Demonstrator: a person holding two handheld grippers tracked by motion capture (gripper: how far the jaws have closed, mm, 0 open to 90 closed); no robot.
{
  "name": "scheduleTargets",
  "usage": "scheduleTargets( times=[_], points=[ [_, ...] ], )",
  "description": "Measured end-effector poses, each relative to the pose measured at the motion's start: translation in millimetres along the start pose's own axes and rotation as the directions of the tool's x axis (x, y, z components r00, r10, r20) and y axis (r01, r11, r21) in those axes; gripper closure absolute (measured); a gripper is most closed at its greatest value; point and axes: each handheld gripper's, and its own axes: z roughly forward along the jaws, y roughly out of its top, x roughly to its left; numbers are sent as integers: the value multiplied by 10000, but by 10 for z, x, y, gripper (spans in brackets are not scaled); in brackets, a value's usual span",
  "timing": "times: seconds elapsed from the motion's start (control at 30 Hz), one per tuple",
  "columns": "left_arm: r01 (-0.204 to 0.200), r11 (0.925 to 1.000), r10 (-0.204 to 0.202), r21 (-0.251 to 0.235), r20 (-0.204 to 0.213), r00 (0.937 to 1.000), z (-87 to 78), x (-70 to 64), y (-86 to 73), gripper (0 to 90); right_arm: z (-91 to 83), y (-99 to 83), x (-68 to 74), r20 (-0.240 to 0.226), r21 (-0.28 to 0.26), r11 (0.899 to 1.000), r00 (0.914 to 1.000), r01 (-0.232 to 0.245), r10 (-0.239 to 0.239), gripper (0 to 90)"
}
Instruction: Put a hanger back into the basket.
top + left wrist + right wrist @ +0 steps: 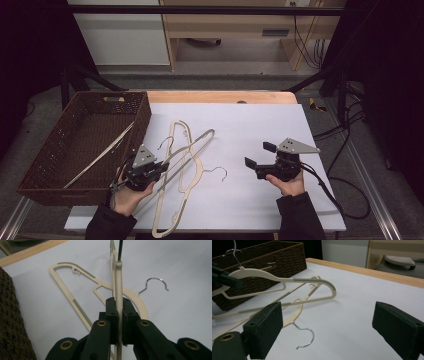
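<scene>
The left gripper (pixel 119 315) is squeezing a cream plastic hanger (pixel 192 148), its black jaws pinched tight on the hanger's thin bar. In the right gripper view this held hanger (pixel 287 281) is standing up off the table near the front left, close to the basket. It is smooth and thin, shaped like a wide triangle with rounded corners. It has grey strips on its arms and a silver wire hook on top.

A second cream hanger (pixel 180 200) is lying flat on the table under the held one. Its shape is the same, and its shiny metal hook (pixel 305 337) is curling out on the white sheet (pixel 250 125).

The right gripper (pixel 260 155) is hanging over the right side of the table, well apart from both hangers. Its jaws are spread wide and gripping nothing. Its pads (pixel 264 327) are dark, blocky and a bit rough.

A brown woven basket (pixel 40 165) is sitting at the left, just beside the hangers. It is a rectangle with bumpy sides and a cut-out handle. Another pale hanger (pixel 100 155) is lying slanted inside it.

The white sheet is covering a light wooden table (pixel 220 96).
</scene>
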Motion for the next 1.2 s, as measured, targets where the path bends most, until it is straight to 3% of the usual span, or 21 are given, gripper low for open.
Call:
scheduleTargets(
  times=[0.37,0.53,0.67,0.77,0.97,1.2],
  points=[
    [-262,9940,313,-1062,470,9984,-360,-15,121,858,-189,-17,-33,234,-293,9995,9997,-71,78,54],
    [-346,9879,445,-1513,626,9970,-556,-3,202,858,-243,-33,-62,364,-397,9991,9992,-143,157,52],
    [-397,9781,558,-2043,741,9957,-778,54,321,858,-296,-34,-69,447,-461,9989,9989,-130,151,51],
    [-436,9762,605,-2123,738,9954,-858,80,380,858,-312,-34,-73,447,-499,9987,9989,-134,156,50],
    [-785,9716,955,-2232,665,9932,-1087,210,577,858,-328,-41,-86,483,-487,9987,9986,-180,203,48],
    [-1114,9679,1246,-2255,453,9912,-1307,496,776,858,-326,-45,-90,509,-448,9989,9986,-147,170,45]
  ],
)
